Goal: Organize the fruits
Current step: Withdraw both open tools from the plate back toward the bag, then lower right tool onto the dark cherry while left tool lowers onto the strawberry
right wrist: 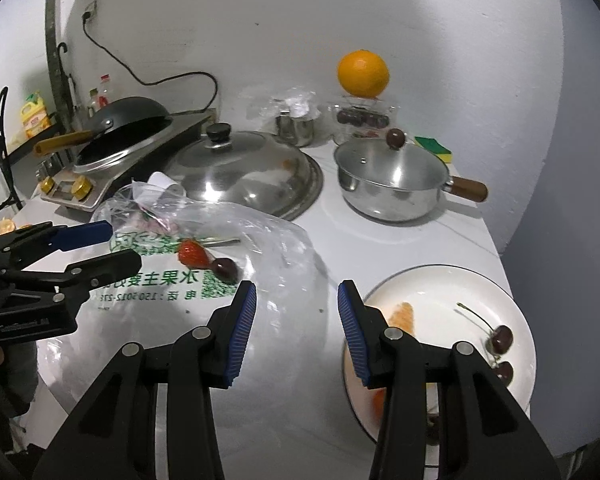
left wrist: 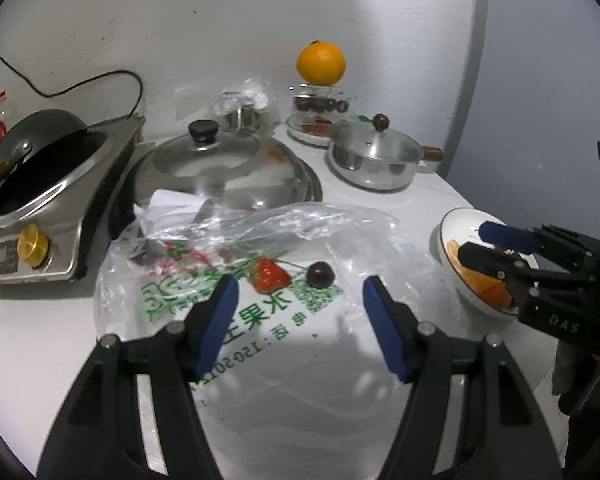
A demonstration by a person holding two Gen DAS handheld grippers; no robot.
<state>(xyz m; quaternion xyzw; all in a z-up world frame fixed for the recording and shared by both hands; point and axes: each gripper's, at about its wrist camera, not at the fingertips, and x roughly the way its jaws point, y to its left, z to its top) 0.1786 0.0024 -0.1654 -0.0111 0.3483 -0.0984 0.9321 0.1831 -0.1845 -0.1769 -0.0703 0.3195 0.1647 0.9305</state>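
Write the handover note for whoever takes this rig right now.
Left gripper: open, empty, aimed at the bag.
Right gripper: open, empty, between bag and plate.
On the bag: strawberry and one cherry, side by side.
On the plate: two cherries and orange slices.
Done: those pieces plated.
Left: probably move the strawberry and cherry to the plate.

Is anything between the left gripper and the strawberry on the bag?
Nothing visible. The left gripper is open, and the strawberry lies bare on the bag just ahead. A cherry sits beside it, apart.
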